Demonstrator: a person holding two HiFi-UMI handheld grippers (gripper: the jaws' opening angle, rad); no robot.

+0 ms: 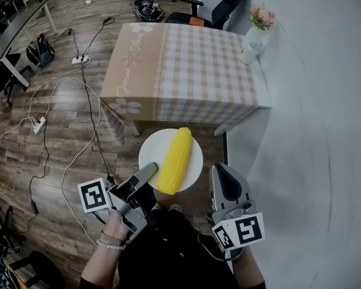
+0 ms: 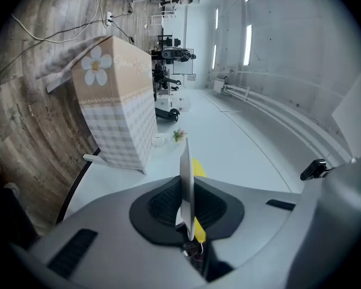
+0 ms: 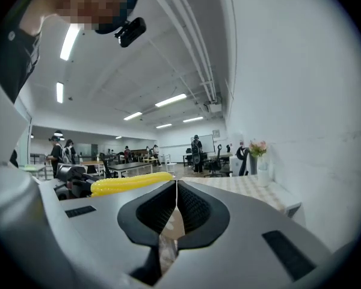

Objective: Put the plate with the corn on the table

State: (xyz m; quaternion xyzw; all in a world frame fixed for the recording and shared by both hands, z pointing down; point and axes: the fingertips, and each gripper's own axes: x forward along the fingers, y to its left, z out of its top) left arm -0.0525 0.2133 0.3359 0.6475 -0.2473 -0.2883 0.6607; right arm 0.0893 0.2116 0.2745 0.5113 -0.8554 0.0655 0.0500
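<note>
A white plate (image 1: pixel 154 148) carrying a yellow corn cob (image 1: pixel 175 159) hangs in the air just before the near edge of the table (image 1: pixel 186 65), which has a checked cloth with daisies. My left gripper (image 1: pixel 148 173) is shut on the plate's near-left rim. In the left gripper view the plate (image 2: pixel 185 161) stands edge-on between the pads, with the corn (image 2: pixel 199 167) peeking out behind it. My right gripper (image 1: pixel 219 168) sits to the right of the plate, shut and empty. Its jaws (image 3: pixel 176 188) meet with nothing between them, and the corn (image 3: pixel 132 183) shows at the left.
A white vase of flowers (image 1: pixel 254 36) stands on the table's far right corner, against the white wall (image 1: pixel 325 101). Cables and a power strip (image 1: pixel 39 124) lie on the wooden floor at left. Office chairs (image 1: pixel 219 8) stand behind the table.
</note>
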